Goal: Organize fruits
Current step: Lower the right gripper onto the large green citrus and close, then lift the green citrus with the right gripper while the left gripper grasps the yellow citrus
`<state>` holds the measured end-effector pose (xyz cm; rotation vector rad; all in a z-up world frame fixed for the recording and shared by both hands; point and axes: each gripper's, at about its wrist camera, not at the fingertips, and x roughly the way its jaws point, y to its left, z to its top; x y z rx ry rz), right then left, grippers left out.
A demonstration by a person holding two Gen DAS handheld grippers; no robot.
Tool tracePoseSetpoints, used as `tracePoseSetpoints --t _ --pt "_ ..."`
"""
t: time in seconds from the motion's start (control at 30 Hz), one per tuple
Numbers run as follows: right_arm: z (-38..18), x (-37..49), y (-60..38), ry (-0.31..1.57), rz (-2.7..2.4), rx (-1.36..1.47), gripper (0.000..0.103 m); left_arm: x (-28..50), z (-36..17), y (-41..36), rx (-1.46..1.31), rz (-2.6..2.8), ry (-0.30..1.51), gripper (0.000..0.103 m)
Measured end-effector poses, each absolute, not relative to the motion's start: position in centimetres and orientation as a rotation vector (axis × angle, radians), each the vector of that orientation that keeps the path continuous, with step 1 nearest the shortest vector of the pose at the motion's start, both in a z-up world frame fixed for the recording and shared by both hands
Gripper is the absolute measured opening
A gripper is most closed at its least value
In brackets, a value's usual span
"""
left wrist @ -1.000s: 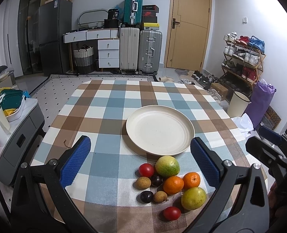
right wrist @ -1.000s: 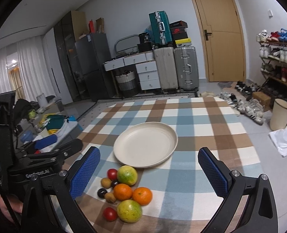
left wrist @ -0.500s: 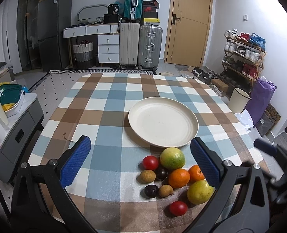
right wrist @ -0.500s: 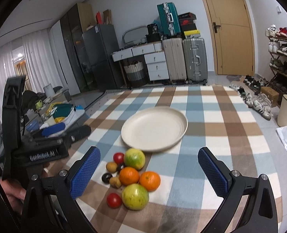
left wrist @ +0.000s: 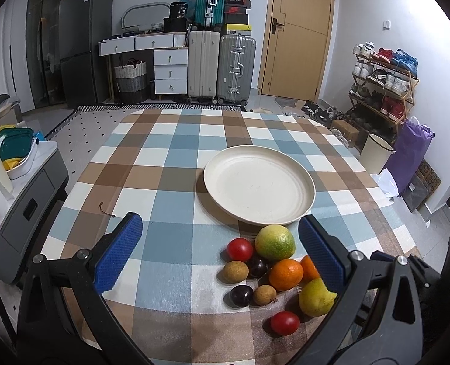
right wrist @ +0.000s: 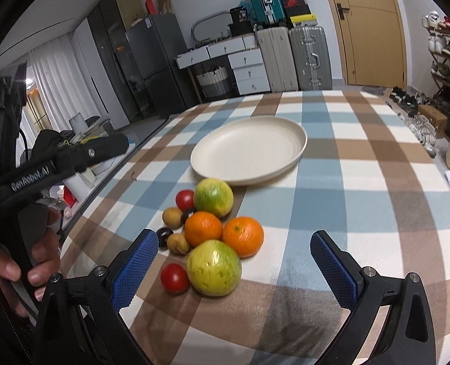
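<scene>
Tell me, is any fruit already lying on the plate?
No, the plate is bare, and all the fruits lie on the tablecloth beside it.

The right tool (right wrist: 234, 261) hangs above the bench's (right wrist: 361, 188) near edge, its blue fingers (right wrist: 135, 270) spread wide, gripping nothing; below them the fruits (right wrist: 209, 228) cluster toward the near left corner; a green one (right wrist: 214, 267) lies nearest, a tomato (right wrist: 174, 277) touching its left side; the plate (right wrist: 249, 149) sits mid-bench, bare; the left tool (right wrist: 57, 164) shows beyond the left edge, in a hand (right wrist: 27, 270).
</scene>
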<state>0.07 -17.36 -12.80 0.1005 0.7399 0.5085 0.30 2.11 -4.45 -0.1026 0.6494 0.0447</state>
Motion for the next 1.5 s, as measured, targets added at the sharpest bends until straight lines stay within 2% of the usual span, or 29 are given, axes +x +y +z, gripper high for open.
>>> tracePoseSetpoints --t 0.2,0.27,0.33,0.53,0.7,0.83,1.5 --pt "-14.0 0.3 -17.1 0.772 0.522 0.112 0.098 0.6 -4.9 2.2 -0.108 0.049 0.663 0.103" --pt "-14.3 0.4 -17.3 0.781 0.524 0.118 0.095 0.5 -4.9 2.2 -0.109 0.049 0.665 0.103" --pt "-14.8 0.6 -17.3 0.796 0.536 0.130 0.087 0.5 -5.1 2.2 -0.110 0.049 0.670 0.103" --pt "-15.7 0.7 -17.1 0.829 0.563 0.152 0.080 0.7 -5.7 2.3 -0.115 0.047 0.689 0.103" --pt "-16.4 0.9 -16.9 0.855 0.597 0.173 0.068 1.0 -6.1 2.4 -0.119 0.045 0.705 0.102" --pt "-17.0 1.0 -16.7 0.877 0.663 0.211 0.050 1.4 -6.7 2.3 -0.117 0.043 0.722 0.102" --pt "-15.0 -0.2 -19.4 0.745 0.725 0.247 0.049 6.8 -10.2 -0.2 -0.087 -0.106 0.890 0.102"
